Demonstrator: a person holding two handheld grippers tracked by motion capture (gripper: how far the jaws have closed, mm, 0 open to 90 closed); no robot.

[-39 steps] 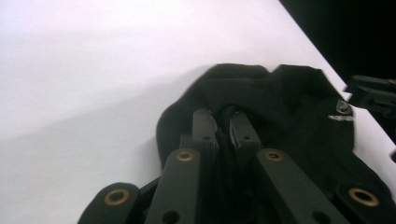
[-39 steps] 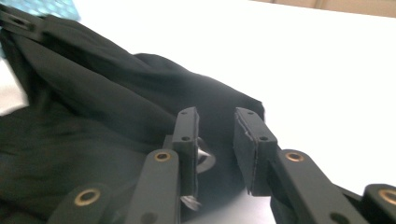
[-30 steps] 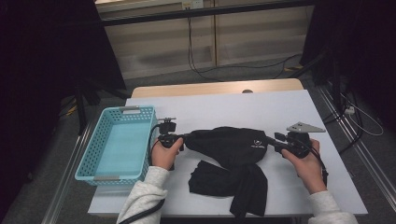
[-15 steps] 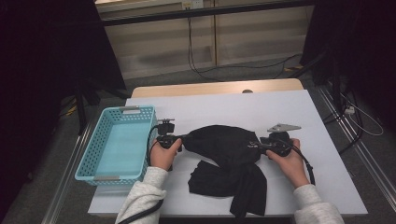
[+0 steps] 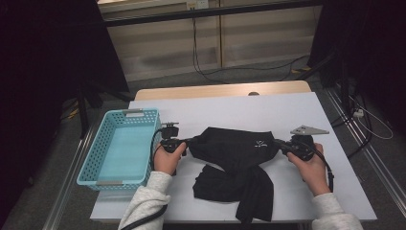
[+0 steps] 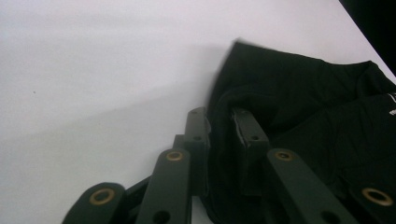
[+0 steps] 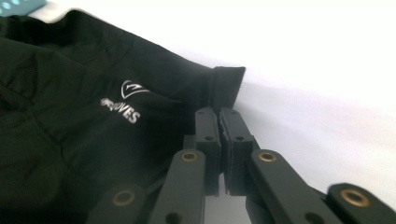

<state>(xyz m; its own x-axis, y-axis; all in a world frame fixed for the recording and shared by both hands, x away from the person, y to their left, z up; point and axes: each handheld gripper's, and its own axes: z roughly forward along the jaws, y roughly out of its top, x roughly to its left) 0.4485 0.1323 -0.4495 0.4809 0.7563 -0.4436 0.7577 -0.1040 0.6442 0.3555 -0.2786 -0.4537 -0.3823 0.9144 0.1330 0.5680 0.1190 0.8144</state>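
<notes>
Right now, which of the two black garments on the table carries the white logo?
The upper black garment, stretched between the left gripper and right gripper; the crumpled lower garment shows none.

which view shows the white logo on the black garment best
The right gripper view: the logo sits close and its letters show on the garment. The high view gives a small white mark; the left gripper view catches a sliver at its edge.

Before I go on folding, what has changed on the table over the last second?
The right gripper moved in from the right to the black garment's right end. Its fingers have just been closing and now pinch that edge. The left gripper stayed in place at the garment's left end; its fingers have just been opening a little, with cloth between them. The garment's lower part and the blue basket lie as before.
</notes>
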